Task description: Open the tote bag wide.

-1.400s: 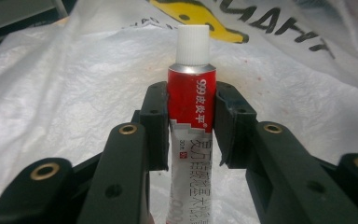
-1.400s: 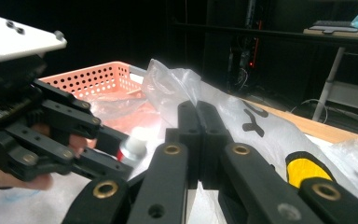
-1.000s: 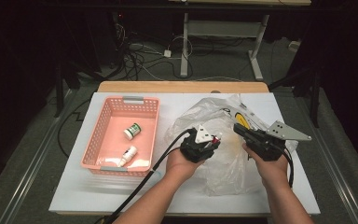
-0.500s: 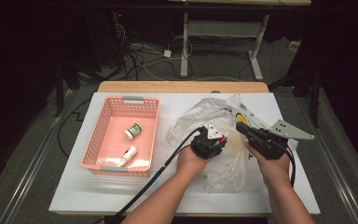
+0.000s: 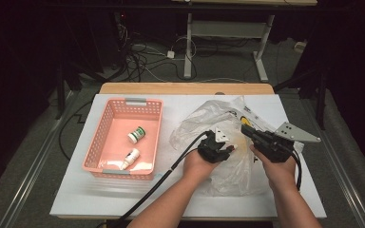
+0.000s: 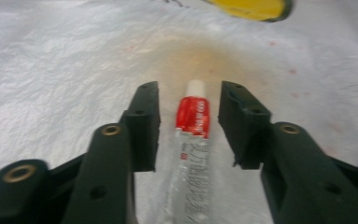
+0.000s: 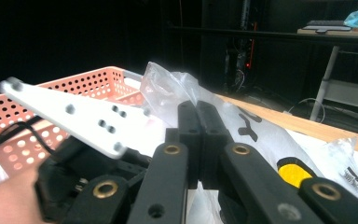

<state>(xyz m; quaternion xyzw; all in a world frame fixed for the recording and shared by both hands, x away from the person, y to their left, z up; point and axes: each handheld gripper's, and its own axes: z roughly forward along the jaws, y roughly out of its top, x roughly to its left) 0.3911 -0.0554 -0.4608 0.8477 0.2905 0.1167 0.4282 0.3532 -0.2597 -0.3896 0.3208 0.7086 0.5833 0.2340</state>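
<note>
Red-labelled small tube (image 6: pixel 192 140), light and soft, lay mid-frame on the plastic bag (image 5: pixel 197 124); left tool (image 6: pixel 189 122) straddled it, jaws just widening, untouched. Right tool (image 7: pixel 198 135) was closed, pinching bag film. Best gripped mid-body.

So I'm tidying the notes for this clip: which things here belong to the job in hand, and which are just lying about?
In the job:
- red-and-white tube, between the left gripper's open fingers
- clear plastic bag, held by the right gripper
- pink basket

Lying about:
- cables on the floor
- desk frame
</note>
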